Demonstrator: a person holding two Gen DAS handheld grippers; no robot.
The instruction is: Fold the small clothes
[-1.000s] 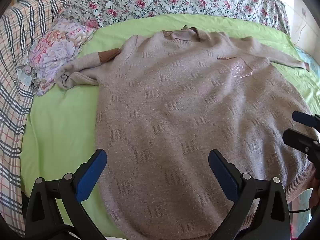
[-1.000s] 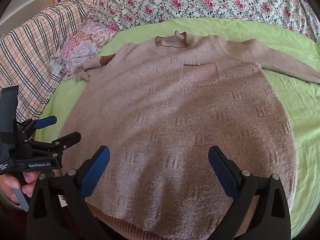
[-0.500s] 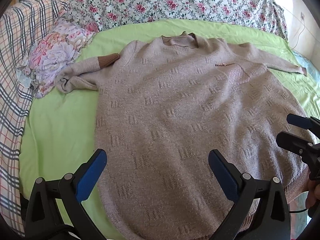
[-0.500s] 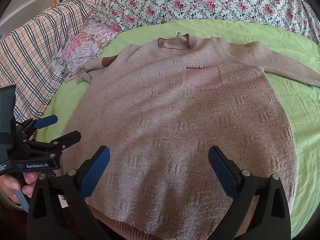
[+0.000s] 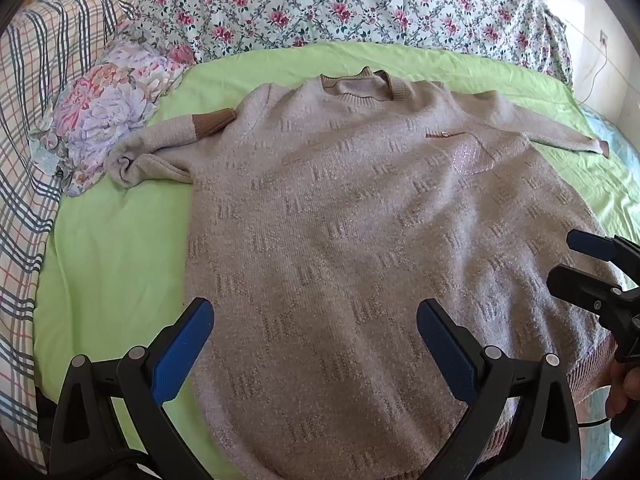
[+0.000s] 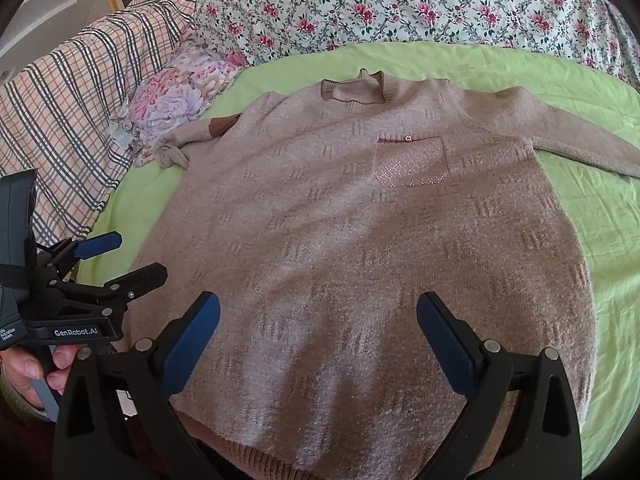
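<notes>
A beige knit sweater (image 5: 360, 220) lies flat, front up, on a green sheet (image 5: 116, 256), collar at the far side; it also shows in the right wrist view (image 6: 360, 240). Its left sleeve (image 5: 168, 148) is bunched and folded back, brown cuff on the shoulder. Its right sleeve (image 5: 560, 136) stretches out straight. A shiny chest pocket (image 6: 412, 160) is on the front. My left gripper (image 5: 312, 340) is open and empty above the hem's left part. My right gripper (image 6: 316, 336) is open and empty above the hem's middle. Each gripper shows in the other's view, left (image 6: 120, 256) and right (image 5: 576, 260).
A floral quilt (image 5: 340, 4) lies across the back. A flowered cloth (image 5: 104, 108) and a plaid blanket (image 5: 24, 160) lie at the left. Green sheet shows on both sides of the sweater. A cable (image 5: 596, 76) hangs at the far right.
Both views have pulled back and lifted slightly, so the sweater sits lower and smaller in view. Both grippers stay open. The sweater has not moved.
</notes>
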